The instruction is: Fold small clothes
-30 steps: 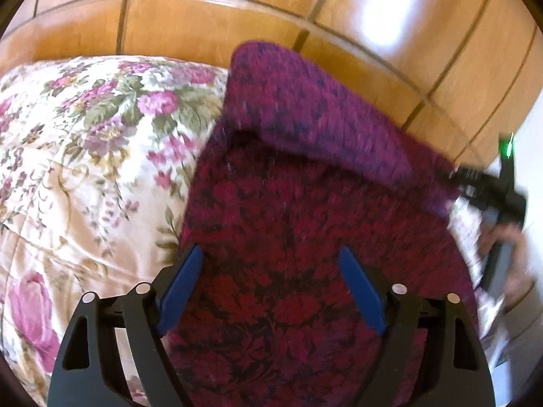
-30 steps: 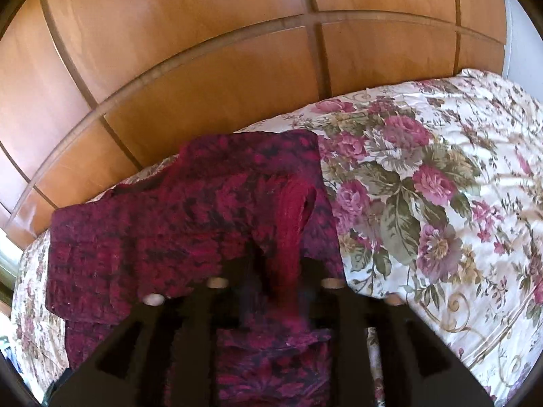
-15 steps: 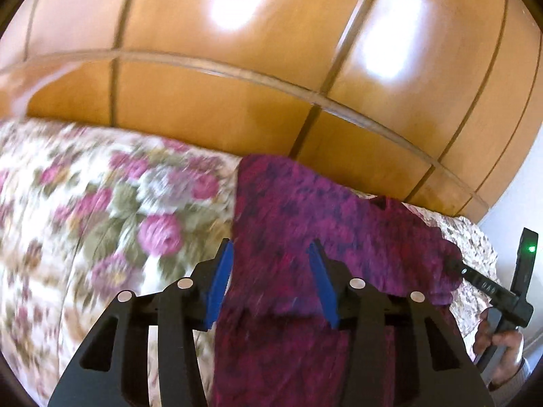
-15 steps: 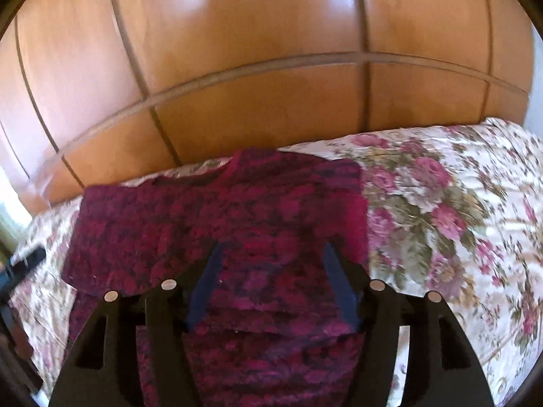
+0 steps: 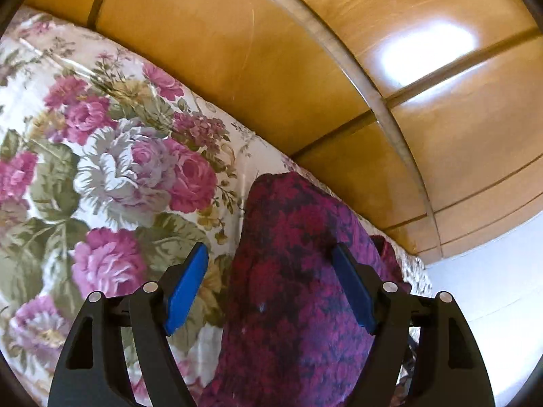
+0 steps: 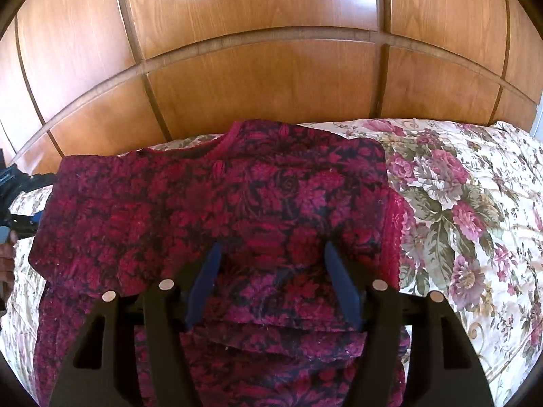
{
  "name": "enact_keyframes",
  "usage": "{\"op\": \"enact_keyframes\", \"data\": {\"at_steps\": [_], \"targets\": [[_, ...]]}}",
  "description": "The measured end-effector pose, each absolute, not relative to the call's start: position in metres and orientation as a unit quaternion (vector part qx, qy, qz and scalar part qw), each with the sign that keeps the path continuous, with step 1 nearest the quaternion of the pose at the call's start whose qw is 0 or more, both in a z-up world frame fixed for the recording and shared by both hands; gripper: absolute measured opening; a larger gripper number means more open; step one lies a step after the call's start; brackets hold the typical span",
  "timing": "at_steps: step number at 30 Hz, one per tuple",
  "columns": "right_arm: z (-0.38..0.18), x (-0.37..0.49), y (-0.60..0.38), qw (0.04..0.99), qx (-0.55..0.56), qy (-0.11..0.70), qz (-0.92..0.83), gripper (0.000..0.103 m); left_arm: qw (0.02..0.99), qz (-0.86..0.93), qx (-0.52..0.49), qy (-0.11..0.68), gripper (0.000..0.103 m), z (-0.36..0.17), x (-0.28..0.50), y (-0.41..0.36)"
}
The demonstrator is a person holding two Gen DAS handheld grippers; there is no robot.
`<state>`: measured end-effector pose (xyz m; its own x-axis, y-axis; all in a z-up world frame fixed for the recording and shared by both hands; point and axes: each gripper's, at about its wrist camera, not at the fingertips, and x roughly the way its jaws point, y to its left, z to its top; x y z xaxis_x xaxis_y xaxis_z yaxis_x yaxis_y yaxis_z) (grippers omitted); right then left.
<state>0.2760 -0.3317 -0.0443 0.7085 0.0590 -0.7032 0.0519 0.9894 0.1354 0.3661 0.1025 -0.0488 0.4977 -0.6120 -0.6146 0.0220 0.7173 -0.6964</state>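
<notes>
A dark red and purple floral knitted garment (image 6: 217,210) lies spread on the flowered bedspread (image 6: 451,203), its upper part folded down over the lower part. My right gripper (image 6: 269,257) hovers over its middle with the jaws opening and only flat fabric beneath, nothing pinched. My left gripper (image 5: 268,264) is at the garment's left edge (image 5: 292,271); its jaws are opening, the fabric runs between the blue pads (image 5: 186,285), and they do not press on it. In the right wrist view the left gripper (image 6: 23,200) shows at the far left edge.
A wooden panelled wardrobe (image 6: 264,78) rises right behind the bed. The bedspread (image 5: 101,176) extends left of the garment and to its right. A white wall (image 5: 492,271) shows at the right. A hand (image 6: 6,261) is at the left edge.
My left gripper slid to the garment's left edge, its jaws narrowing and then widening. My right gripper let go of the red-trimmed fold, which now lies flat, and its jaws spread.
</notes>
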Motion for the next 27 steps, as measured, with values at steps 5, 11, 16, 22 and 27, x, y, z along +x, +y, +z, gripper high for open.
{"op": "enact_keyframes", "data": {"at_steps": [5,11,16,22,27], "targets": [[-0.044,0.277,-0.326,0.924,0.055,0.378,0.000,0.070,0.840,-0.214,-0.264,0.422,0.020,-0.031,0.352,0.087],[-0.051,0.276,-0.302,0.929,0.002,0.371,0.000,0.074,0.892,-0.132,-0.113,0.417,0.017,-0.033,0.342,0.064],[-0.059,0.278,-0.295,0.930,-0.015,0.366,-0.009,0.075,0.904,-0.065,-0.056,0.420,0.033,-0.039,0.344,0.053],[-0.061,0.276,-0.297,0.933,-0.008,0.360,-0.009,0.076,0.936,-0.092,-0.047,0.336,0.033,0.002,0.278,0.033],[-0.062,0.276,-0.299,0.933,-0.006,0.359,-0.007,0.076,0.914,-0.098,-0.002,0.393,0.033,-0.042,0.275,0.004]]}}
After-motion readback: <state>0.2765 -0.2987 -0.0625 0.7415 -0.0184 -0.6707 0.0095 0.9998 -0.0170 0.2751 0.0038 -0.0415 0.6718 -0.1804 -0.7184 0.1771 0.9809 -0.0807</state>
